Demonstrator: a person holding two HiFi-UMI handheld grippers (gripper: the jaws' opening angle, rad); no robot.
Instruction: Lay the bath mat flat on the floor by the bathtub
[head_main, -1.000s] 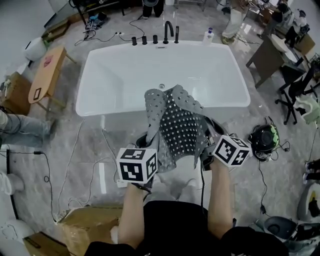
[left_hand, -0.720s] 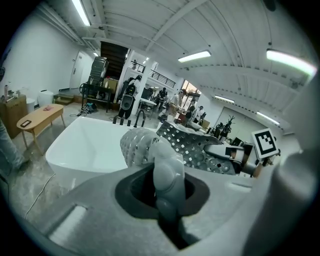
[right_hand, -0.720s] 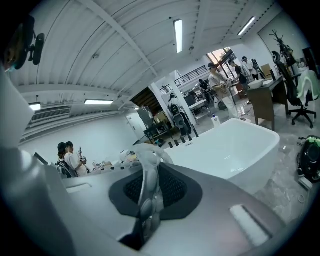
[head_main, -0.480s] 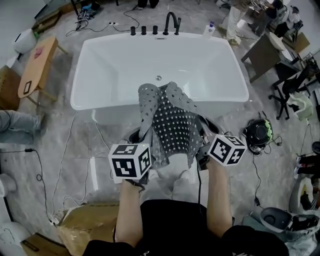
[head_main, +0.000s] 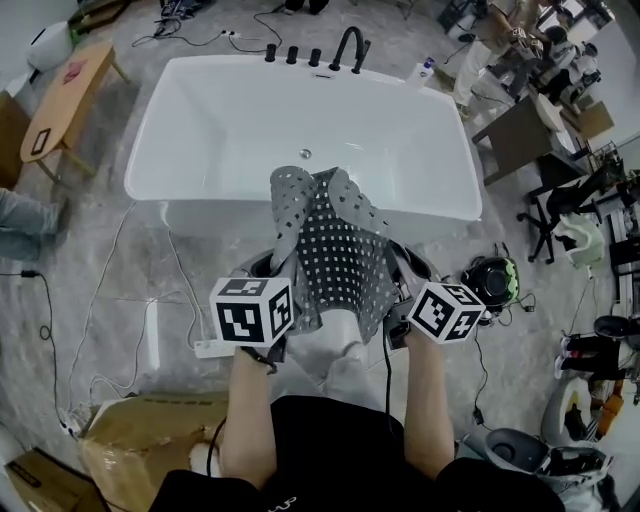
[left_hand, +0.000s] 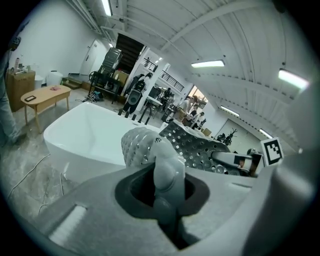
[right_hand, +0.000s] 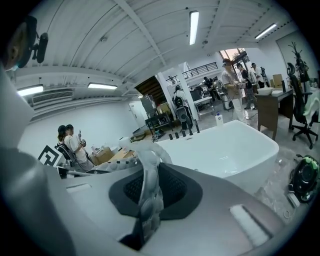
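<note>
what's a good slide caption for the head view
Left gripper and right gripper hold a crumpled grey bath mat aloft before the white bathtub.

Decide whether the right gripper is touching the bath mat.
Touching. The right gripper view shows the right gripper shut on an edge of the bath mat.

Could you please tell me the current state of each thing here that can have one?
bath mat: held up off the floor, bunched and folded, not yet laid flat.
left gripper: shut on the bath mat.
right gripper: shut on the bath mat.
bathtub: empty, no water visible.
</note>
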